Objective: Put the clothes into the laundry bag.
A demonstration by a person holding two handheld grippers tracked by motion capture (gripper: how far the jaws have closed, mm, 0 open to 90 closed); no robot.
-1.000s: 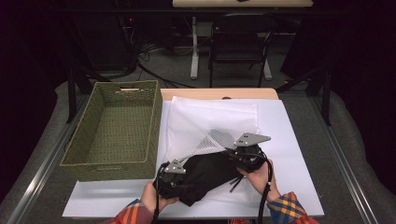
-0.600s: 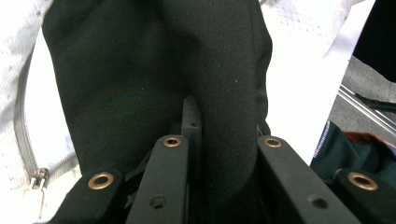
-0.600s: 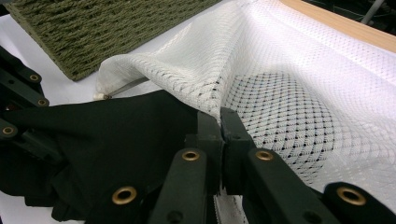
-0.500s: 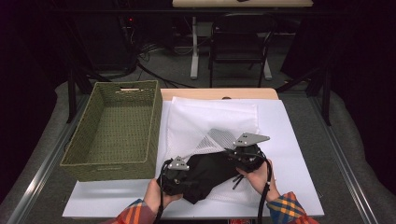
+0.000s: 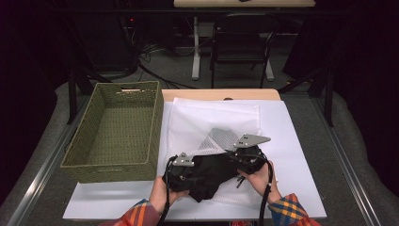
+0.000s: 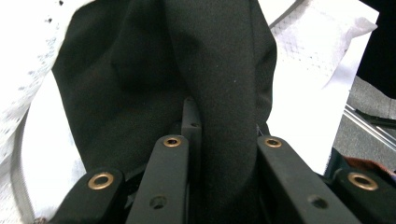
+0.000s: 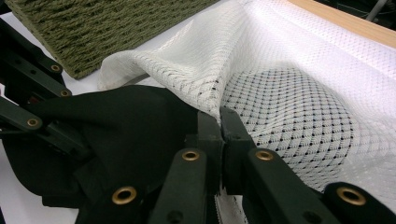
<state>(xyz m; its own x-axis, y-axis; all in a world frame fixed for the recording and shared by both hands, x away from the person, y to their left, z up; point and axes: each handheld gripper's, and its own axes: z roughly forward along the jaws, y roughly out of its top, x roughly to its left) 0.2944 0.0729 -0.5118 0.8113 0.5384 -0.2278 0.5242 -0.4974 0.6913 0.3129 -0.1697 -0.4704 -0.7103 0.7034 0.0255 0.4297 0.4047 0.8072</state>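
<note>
White paper covers my table (image 5: 301, 155), and the room behind it is dark.

My right gripper (image 7: 220, 122) has its jaws pressed together on the edge of the white mesh bag (image 7: 299, 74). It lifts that edge up like a little tent. The bag is soft netting full of tiny holes.

My left gripper (image 6: 219, 135) is clamped on a fold of the black cloth (image 6: 140, 70). The fold runs up between the two jaws. This cloth is smooth, dark and floppy, with soft wrinkles.

From the high view, my left gripper (image 5: 181, 170) and right gripper (image 5: 244, 155) sit near each other at the front of the table. The black cloth (image 5: 211, 172) lies between them, bunched up at the mouth of the mesh bag (image 5: 211, 120), which spreads flat and square toward the back.

A green woven basket (image 5: 141, 132) stands just beside the bag, on the left. It is a long box shape with rough, bumpy walls.
</note>
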